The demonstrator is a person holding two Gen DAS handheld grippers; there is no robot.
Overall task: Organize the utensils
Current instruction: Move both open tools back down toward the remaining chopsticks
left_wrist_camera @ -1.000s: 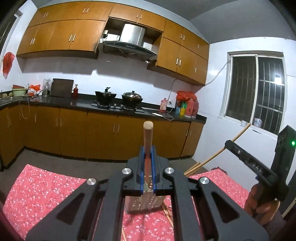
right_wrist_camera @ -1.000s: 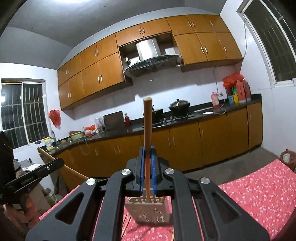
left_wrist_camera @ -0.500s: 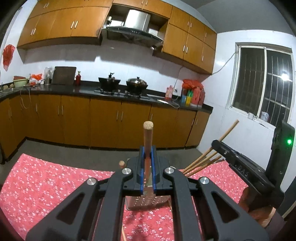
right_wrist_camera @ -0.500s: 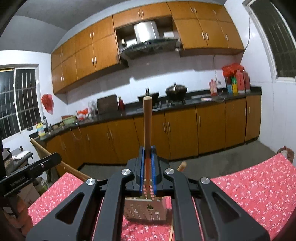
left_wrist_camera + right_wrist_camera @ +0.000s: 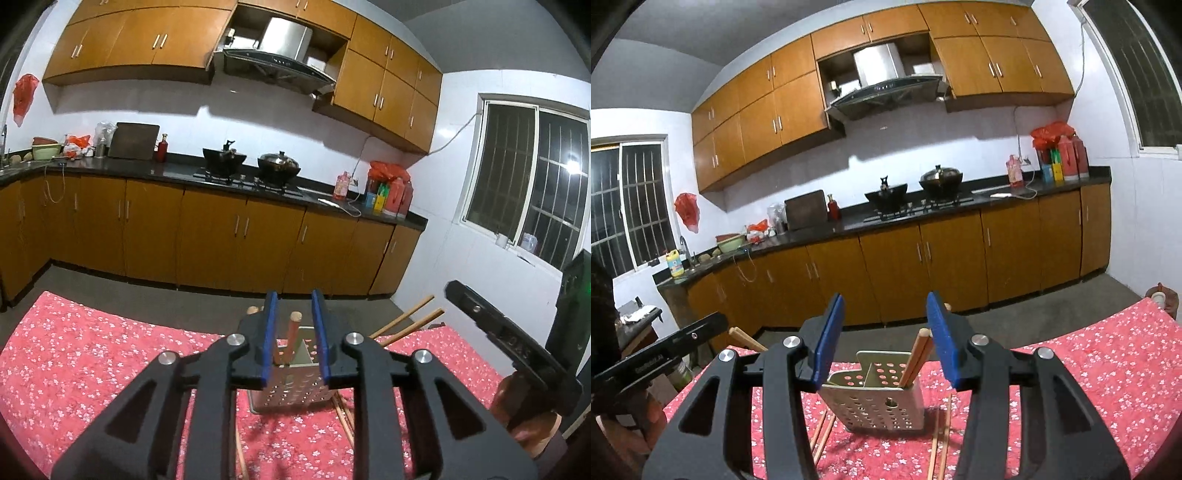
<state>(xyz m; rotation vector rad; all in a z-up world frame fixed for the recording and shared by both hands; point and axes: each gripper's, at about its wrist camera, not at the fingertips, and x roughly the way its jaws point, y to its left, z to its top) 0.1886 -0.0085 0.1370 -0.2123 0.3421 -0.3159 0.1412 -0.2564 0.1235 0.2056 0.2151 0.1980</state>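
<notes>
Both grippers point just below level over the perforated metal holder (image 5: 882, 398) on the red floral cloth (image 5: 1108, 369), left gripper (image 5: 294, 332) and right gripper (image 5: 884, 339) jaws just opening and gripping nothing, with wooden chopsticks (image 5: 916, 360) standing loose inside the holder.

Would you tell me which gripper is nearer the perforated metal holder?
Right, narrowly: the right gripper faces the holder, which looks larger from there; the left gripper faces it from slightly farther back.
</notes>
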